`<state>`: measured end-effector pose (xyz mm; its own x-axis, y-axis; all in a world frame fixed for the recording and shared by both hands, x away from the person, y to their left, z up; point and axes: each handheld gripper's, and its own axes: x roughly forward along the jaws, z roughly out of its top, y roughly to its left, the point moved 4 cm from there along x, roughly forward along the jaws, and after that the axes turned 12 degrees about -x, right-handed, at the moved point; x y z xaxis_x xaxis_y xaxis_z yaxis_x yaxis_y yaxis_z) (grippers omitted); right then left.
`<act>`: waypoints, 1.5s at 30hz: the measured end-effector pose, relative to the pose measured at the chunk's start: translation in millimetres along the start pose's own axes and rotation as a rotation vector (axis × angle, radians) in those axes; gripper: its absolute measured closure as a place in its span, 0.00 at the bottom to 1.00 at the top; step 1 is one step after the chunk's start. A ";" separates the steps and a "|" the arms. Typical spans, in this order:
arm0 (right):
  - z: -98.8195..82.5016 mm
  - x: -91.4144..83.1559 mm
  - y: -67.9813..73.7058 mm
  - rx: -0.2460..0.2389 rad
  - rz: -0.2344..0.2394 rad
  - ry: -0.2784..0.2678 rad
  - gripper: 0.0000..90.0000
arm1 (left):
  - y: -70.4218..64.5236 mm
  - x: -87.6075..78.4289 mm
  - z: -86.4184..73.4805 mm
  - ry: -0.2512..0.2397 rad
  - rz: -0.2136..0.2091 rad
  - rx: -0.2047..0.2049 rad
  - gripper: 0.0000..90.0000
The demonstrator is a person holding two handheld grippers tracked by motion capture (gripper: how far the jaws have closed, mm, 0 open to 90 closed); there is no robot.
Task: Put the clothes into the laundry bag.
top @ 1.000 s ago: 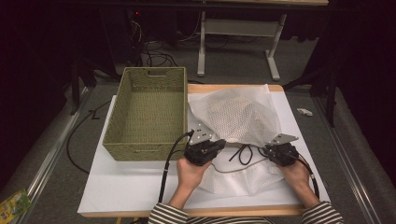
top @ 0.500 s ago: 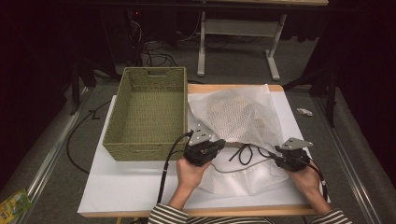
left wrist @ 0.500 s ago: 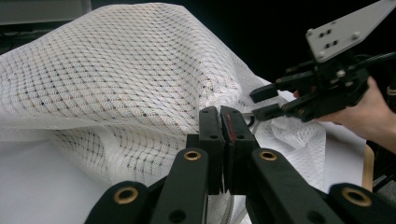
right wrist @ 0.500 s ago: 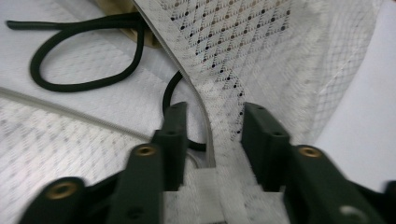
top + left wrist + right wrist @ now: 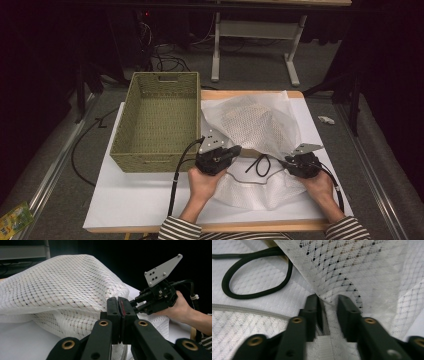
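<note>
A white mesh bag (image 5: 255, 122) lies bulged up on the white-covered table, and its raised layer fills the left gripper view (image 5: 62, 285). My left gripper (image 5: 234, 150) sits at the bag's near-left edge, its jaws (image 5: 120, 302) shut on the mesh fabric. My right gripper (image 5: 288, 161) is at the near-right edge. Its jaws (image 5: 328, 300) have just been closing and still stand apart, with the bag's zipper hem between them. A black cord loop (image 5: 249, 277) rests on the lower layer between the two grippers (image 5: 260, 165).
An empty woven green basket (image 5: 160, 120) stands on the table's left half, close beside the left gripper. A white desk frame (image 5: 250, 30) and cables are on the floor beyond. The table's front edge (image 5: 215, 227) runs just behind the hands.
The right gripper swung out to the right and has come back to the bag's edge. The left gripper and the bag it holds have stayed put.
</note>
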<state>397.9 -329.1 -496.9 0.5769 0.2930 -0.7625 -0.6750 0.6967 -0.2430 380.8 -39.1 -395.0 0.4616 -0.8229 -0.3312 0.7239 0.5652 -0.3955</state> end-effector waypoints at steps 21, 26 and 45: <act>-25.9 -63.7 -2.8 0.027 0.024 -0.129 0.98 | 4.5 -4.1 -28.8 0.113 0.061 0.047 0.98; -41.8 -72.4 -1.5 0.033 0.030 -0.112 0.98 | 4.0 0.7 -53.5 0.207 0.091 0.080 0.98; -55.1 -51.9 9.6 0.018 0.041 -0.055 0.79 | 18.9 10.8 -92.5 0.289 0.167 0.075 0.85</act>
<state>336.2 -373.7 -492.8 0.5737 0.3571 -0.7371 -0.6904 0.6951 -0.2005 352.0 -32.0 -485.3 0.4206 -0.6630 -0.6193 0.6911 0.6764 -0.2547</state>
